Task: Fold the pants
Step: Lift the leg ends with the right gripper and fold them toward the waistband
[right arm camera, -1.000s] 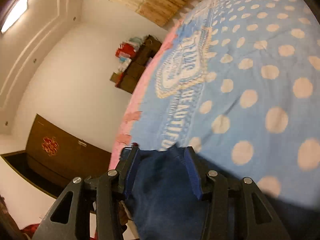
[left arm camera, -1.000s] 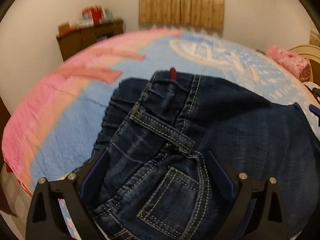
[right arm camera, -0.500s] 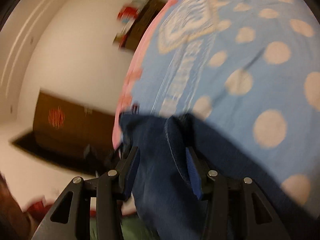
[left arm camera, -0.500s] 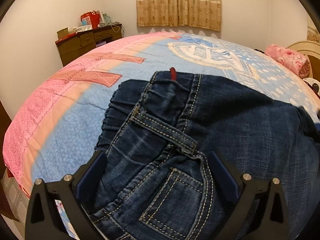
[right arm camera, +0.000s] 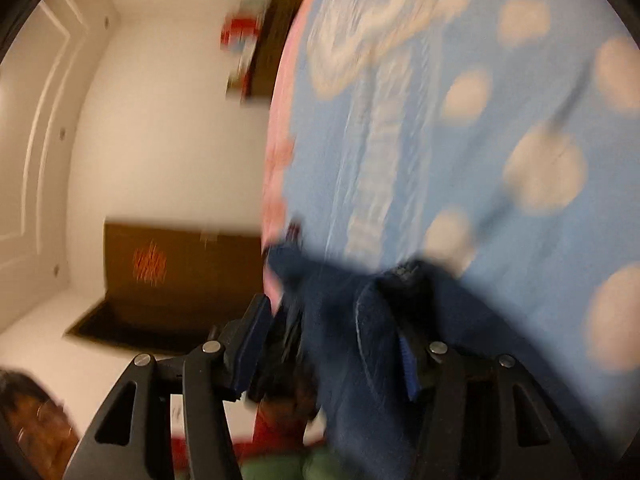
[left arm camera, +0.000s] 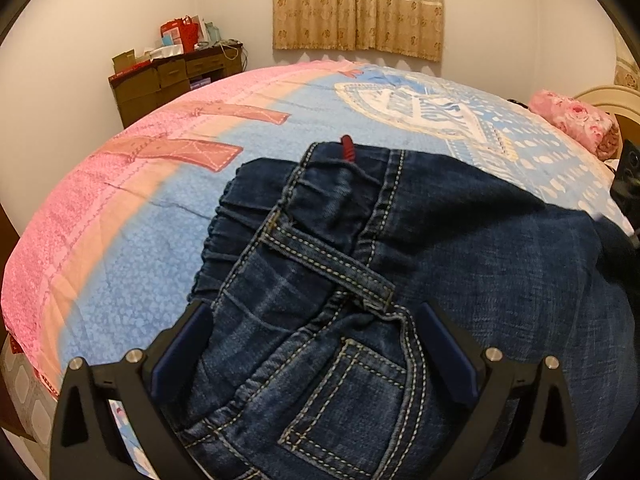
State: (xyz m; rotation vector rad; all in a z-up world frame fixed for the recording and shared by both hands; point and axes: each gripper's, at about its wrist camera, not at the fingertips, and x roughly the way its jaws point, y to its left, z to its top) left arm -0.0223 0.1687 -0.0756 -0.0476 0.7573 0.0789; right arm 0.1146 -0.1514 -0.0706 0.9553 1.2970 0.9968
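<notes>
Since the earlier frames the left gripper has spread its fingers a little wider over the jeans, and the right view has gone from sharp to smeared as the right gripper swings. The left view alone shows the waistband end: a belt loop, a stitched pocket at 6 o'clock and a red tab at 12, lying on the pink-and-blue bedspread. Its jaws stand apart, clamping nothing. The right view alone shows a bunched denim fold between its fingers, with the dotted bedspread at 1 o'clock; blur leaves it unclear whether they pinch the cloth. The denim is dark, heavy, pale-stitched.
</notes>
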